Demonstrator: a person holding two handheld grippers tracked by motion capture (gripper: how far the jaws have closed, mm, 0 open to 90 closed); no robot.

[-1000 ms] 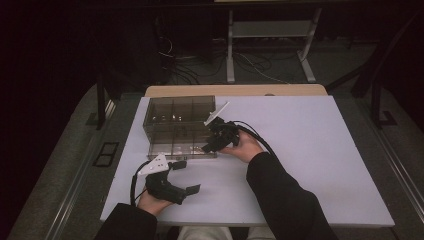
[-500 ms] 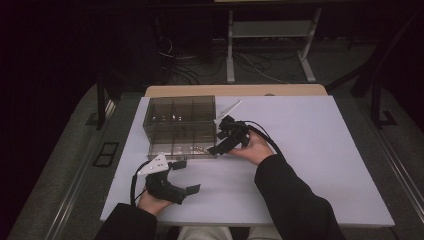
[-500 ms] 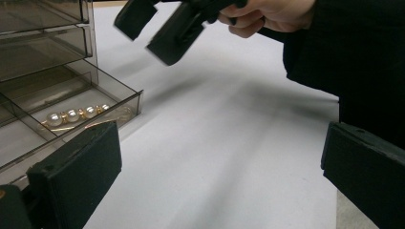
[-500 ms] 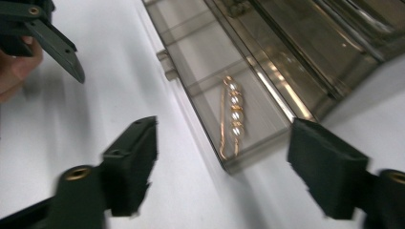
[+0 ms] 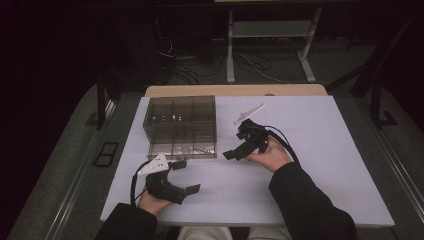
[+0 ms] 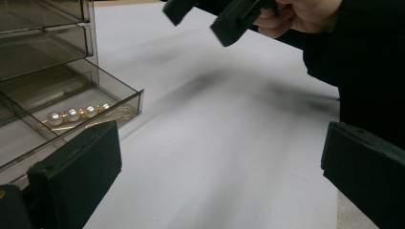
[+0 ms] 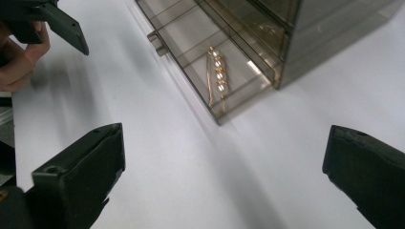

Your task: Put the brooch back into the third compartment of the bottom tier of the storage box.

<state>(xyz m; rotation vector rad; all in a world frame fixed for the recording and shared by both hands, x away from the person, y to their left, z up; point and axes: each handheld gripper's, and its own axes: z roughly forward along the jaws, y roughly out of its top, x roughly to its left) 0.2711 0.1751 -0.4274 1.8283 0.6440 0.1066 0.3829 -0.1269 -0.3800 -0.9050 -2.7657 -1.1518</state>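
Right gripper [image 5: 240,148] agape, off drawer [image 7: 210,71] edge, above bare table [image 5: 325,170].

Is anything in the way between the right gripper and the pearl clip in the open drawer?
Nothing visible is. The right gripper, jaws just opened wide and empty, hangs over bare white table. The pearl clip lies uncovered in the pulled-out drawer of the smoky plastic box, open from above.

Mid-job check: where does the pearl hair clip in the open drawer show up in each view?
High view: pearl hair clip, centre, in the smoky organizer's front drawer.
Left gripper view: left side.
Right gripper view: upper centre.
Shared landmark: the open drawer's front wall.
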